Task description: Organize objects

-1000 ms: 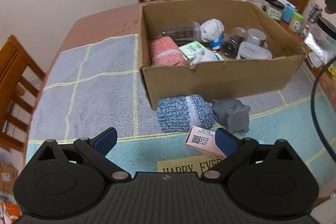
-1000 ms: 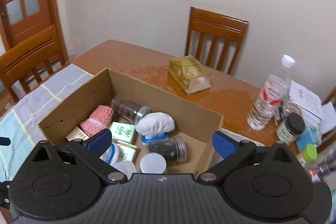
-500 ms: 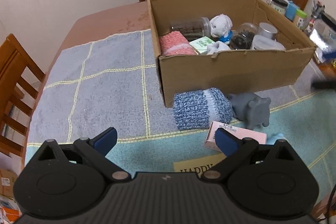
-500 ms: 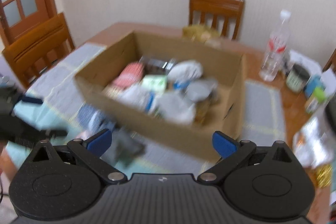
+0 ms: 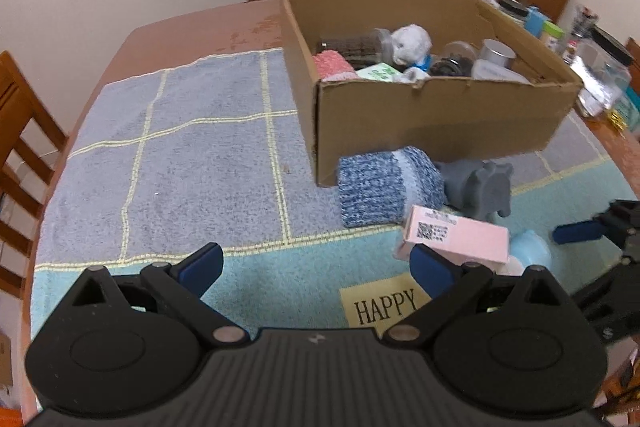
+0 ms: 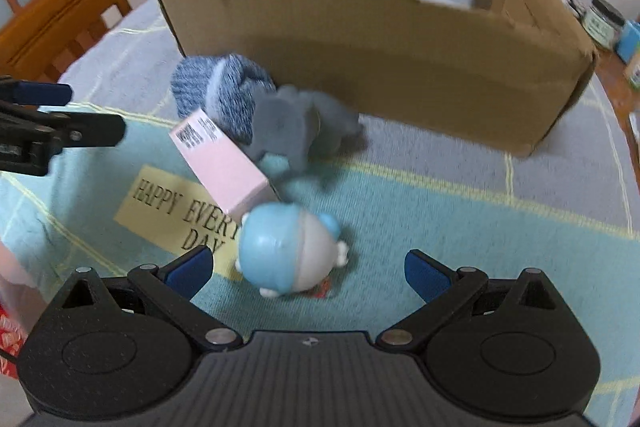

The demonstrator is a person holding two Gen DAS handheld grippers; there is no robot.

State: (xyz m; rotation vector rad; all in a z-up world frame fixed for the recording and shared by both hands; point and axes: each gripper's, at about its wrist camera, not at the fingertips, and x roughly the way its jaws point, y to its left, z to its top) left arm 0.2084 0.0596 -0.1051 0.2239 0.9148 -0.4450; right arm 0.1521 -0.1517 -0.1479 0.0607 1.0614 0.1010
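Both pairs of jaws stand wide and hold nothing: our right gripper hovers just over the blue-and-white toy figure, and our left gripper hangs above the towel with only cloth between its fingers.

From the right wrist view the toy lies on its side at 12 o'clock, close in, almost between the pads. Touching it at 11 o'clock is the pink box, with the grey plush animal behind that and the blue knitted roll further at 11. The cardboard box, already part full, sits beyond them from 11 to 1 o'clock.

We judge the toy to be hard, smooth plastic, light and rounded, so it may squirt out of a loose pinch. We would take it across the widest part of the body, not by the small ears or feet.

The pink carton looks light and thin-walled, best held across its flat long faces with gentle pressure. The roll and plush are soft and should tolerate a firm squeeze at the middle.
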